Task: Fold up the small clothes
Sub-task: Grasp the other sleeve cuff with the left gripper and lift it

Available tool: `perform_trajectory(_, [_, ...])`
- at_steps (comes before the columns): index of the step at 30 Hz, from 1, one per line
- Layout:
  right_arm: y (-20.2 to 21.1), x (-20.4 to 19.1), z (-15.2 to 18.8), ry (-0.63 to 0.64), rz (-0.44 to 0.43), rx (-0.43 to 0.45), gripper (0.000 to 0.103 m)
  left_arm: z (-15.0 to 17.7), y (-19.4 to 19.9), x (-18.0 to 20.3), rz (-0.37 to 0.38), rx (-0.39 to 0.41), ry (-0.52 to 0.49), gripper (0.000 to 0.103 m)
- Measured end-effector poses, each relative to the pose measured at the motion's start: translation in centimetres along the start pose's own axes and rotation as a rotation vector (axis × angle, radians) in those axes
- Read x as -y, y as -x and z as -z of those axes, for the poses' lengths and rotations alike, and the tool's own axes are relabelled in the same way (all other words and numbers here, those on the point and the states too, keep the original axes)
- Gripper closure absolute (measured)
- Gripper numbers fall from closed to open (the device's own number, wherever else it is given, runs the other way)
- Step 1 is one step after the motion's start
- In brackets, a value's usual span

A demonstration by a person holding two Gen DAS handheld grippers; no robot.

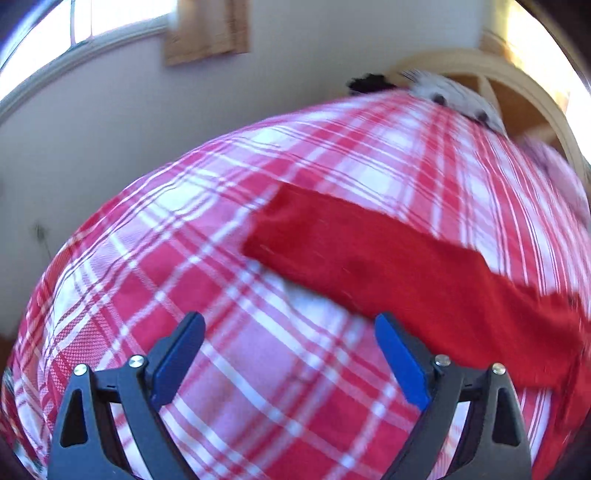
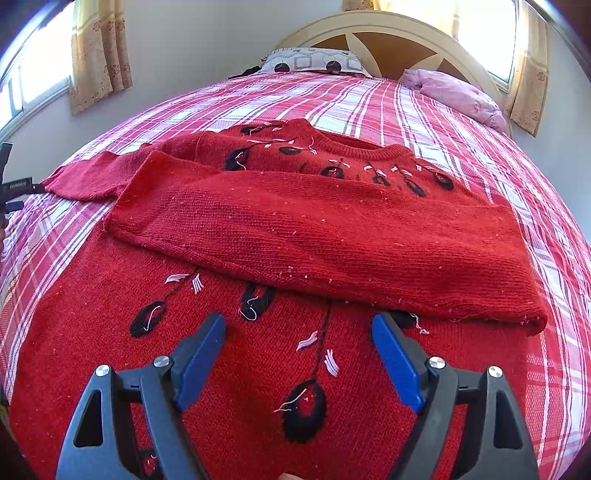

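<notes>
A red knit sweater (image 2: 229,369) with black and white embroidery lies flat on the plaid bed. One sleeve (image 2: 317,243) is folded across its body; the other sleeve (image 2: 88,173) stretches out to the left. My right gripper (image 2: 299,325) is open and empty, hovering over the sweater's lower body just below the folded sleeve. My left gripper (image 1: 290,325) is open and empty above the bedspread; the outstretched sleeve (image 1: 369,254) lies just beyond and right of its right finger. The left wrist view is blurred.
The red, white and pink plaid bedspread (image 2: 406,107) covers the bed. A patterned pillow (image 2: 314,64) and a pink pillow (image 2: 458,96) lie by the cream headboard (image 2: 399,26). Curtained windows flank the bed. A dark device (image 2: 14,184) shows at the bed's left edge.
</notes>
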State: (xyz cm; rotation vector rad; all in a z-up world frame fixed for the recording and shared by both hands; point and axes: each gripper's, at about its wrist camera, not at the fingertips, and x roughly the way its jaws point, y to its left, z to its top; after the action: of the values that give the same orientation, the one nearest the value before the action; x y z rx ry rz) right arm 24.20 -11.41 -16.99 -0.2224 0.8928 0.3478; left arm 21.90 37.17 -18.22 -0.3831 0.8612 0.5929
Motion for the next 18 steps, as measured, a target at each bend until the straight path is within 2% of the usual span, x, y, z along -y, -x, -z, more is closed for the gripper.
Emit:
perform_trajectory(5, [0.0,0.0,0.0,0.000,0.000,0.000,0.021,-1.1,-1.4,-0.5,0.067,-0.024,0.086,0.011])
perform_trajectory(12, [0.0,0.0,0.0,0.000,0.000,0.001,0.021,-2.4,-3.1,-1.9,0.111,-0.047,0.226,0.018])
perform_trajectory(15, [0.0,0.0,0.0,0.000,0.001,0.002,0.021,-2.7,-3.2,-2.8,0.140,-0.022,0.283,0.020])
perform_trajectory(17, [0.0,0.0,0.0,0.000,0.001,0.002,0.021,-2.9,-3.3,-3.3,0.166,-0.011,0.319,0.026])
perform_trajectory(18, [0.0,0.0,0.0,0.000,0.001,0.002,0.021,-3.0,-3.4,-3.5,0.174,-0.008,0.328,0.034])
